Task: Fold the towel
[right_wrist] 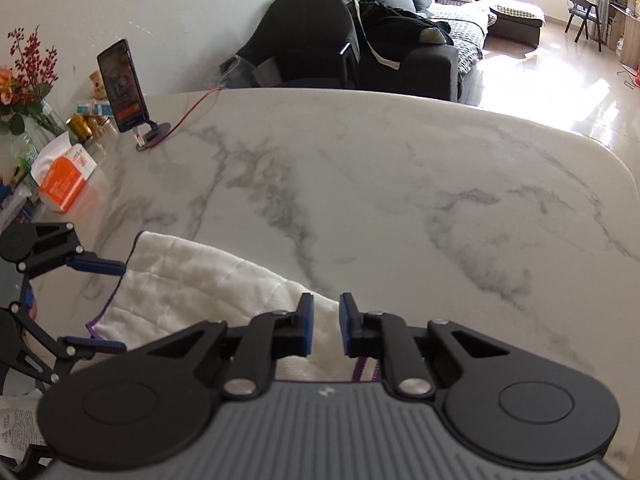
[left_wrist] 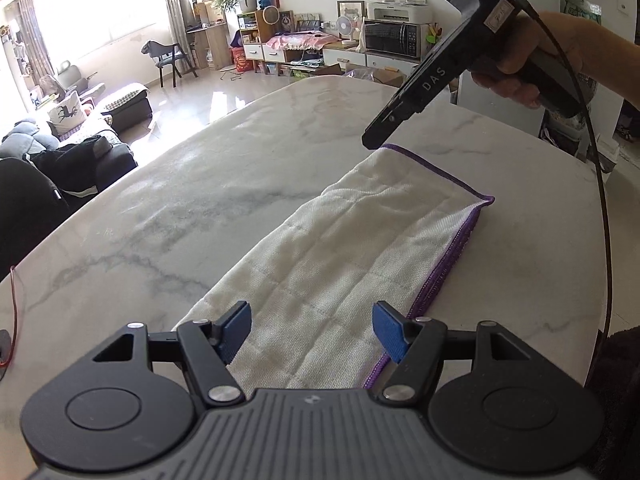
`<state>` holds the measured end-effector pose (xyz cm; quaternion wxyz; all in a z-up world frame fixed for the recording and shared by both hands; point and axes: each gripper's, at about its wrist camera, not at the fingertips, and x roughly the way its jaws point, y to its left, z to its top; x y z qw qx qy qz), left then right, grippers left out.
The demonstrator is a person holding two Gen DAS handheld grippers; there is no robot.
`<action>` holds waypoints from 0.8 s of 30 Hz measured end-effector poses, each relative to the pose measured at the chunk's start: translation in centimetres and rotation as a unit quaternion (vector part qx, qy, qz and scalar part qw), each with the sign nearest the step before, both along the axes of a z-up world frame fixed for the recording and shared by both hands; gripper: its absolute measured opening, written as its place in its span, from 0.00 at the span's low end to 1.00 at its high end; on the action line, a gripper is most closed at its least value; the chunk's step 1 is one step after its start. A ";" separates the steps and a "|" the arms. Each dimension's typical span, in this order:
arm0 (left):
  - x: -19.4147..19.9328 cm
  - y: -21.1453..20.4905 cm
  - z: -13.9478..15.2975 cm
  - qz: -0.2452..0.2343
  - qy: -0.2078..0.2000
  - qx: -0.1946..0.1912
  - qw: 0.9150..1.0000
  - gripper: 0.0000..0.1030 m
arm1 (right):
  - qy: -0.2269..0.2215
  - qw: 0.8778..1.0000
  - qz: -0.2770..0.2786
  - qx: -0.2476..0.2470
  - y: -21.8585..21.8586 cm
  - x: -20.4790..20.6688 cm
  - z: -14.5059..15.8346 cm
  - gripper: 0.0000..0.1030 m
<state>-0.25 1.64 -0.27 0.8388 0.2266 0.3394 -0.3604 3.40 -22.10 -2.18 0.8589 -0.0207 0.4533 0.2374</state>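
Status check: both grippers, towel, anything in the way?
Left gripper open over the near end of the towel. Right gripper nearly closed, nothing gripped, at the far end. Towel folded into a strip on the table. Nothing in the way.

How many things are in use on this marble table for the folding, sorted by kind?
Towels: 1, the white towel with purple trim, folded into a long strip
Handheld grippers: 2, the left gripper and the right gripper
Phones on a stand: 1, the phone
Total: 4
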 end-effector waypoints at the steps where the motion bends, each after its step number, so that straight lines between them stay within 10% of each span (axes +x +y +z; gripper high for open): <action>1: 0.5 -0.2 0.0 -0.001 0.001 0.003 1.000 0.66 | -0.004 1.000 0.016 -0.012 1.1 0.0 -0.2 0.14; 12: 3.7 0.0 -2.2 -0.002 0.034 0.045 0.998 0.66 | -0.026 0.992 0.116 -0.052 8.5 0.9 -2.3 0.14; 24: 4.6 4.3 -3.3 -0.010 0.064 -0.012 0.998 0.83 | -0.049 0.981 0.182 -0.052 1.6 0.3 -4.1 0.39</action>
